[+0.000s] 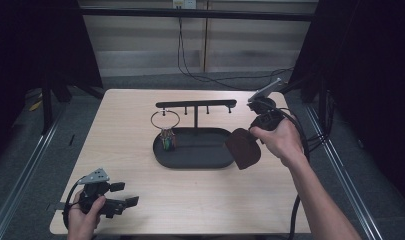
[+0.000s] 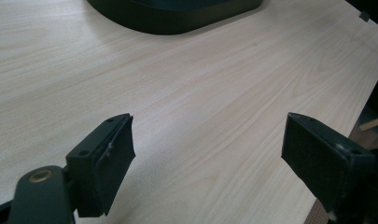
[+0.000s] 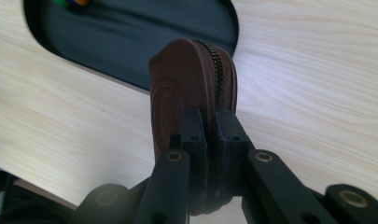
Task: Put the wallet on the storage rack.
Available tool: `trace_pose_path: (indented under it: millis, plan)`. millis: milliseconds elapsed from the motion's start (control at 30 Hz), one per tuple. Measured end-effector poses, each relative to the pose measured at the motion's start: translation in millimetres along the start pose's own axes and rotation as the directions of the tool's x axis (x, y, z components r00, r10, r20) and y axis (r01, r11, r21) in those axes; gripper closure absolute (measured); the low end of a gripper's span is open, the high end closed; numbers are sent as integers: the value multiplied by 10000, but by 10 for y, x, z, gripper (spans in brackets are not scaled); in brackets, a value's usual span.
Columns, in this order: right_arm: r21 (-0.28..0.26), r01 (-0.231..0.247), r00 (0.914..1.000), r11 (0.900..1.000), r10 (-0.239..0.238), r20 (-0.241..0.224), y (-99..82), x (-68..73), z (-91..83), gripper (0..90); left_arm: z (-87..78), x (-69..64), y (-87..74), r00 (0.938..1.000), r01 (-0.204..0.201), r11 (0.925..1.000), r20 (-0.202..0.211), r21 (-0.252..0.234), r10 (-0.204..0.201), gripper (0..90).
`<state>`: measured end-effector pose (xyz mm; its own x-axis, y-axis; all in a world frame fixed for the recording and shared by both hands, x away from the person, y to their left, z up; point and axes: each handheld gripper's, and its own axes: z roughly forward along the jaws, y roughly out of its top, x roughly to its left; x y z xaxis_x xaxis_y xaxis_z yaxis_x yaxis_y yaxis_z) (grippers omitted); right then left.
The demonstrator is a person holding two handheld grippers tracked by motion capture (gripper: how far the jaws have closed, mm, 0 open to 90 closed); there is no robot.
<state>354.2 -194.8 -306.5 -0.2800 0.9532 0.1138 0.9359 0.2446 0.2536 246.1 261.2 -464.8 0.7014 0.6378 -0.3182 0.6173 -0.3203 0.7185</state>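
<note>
The left gripper [image 1: 122,194] rests at the near-left corner of the wooden surface [image 1: 200,190], its 2 jaws spread apart on nothing, while the right gripper [image 3: 209,135] pinches a brown zipped pouch [image 1: 243,148] (held upright) above the black tray's [image 1: 190,160] right end.

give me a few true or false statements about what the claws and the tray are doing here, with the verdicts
1. The right claw is shut on the brown zip pouch. True.
2. The left claw grips a key ring. False: its jaws stand apart with bare table between them.
3. The pouch lies flat inside the black tray. False: it is held up by the right claw at the tray's right end.
4. A metal ring hangs from the rack above the tray. True.
5. The left claw is over the tray. False: it is near the table's front left corner.
</note>
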Motion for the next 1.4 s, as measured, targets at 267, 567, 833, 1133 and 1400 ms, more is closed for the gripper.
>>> trace_pose_path:
  millis: [267,567,833,1133,1400]
  plan:
    - [-158,-260,9995,9995,257,-196,218,14,-45,830,-9,8,-1,10000,1,10000,-4,-17,-1,168]
    - [-522,-643,9976,9966,629,-275,346,-40,88,831,-3,0,-7,10000,-1,9999,43,105,1,168]
    - [-578,-1044,9876,9929,966,-1241,366,-157,300,832,-6,1,-8,10000,19,10000,0,78,-19,168]
    - [-698,-1285,9672,9893,1094,-2293,420,-142,499,831,-11,7,-10,10000,47,9999,-11,95,-47,168]
    - [-645,-1646,9504,9842,1408,-2772,410,-186,688,831,-9,-1,-10,10000,68,10000,-11,67,-68,168]
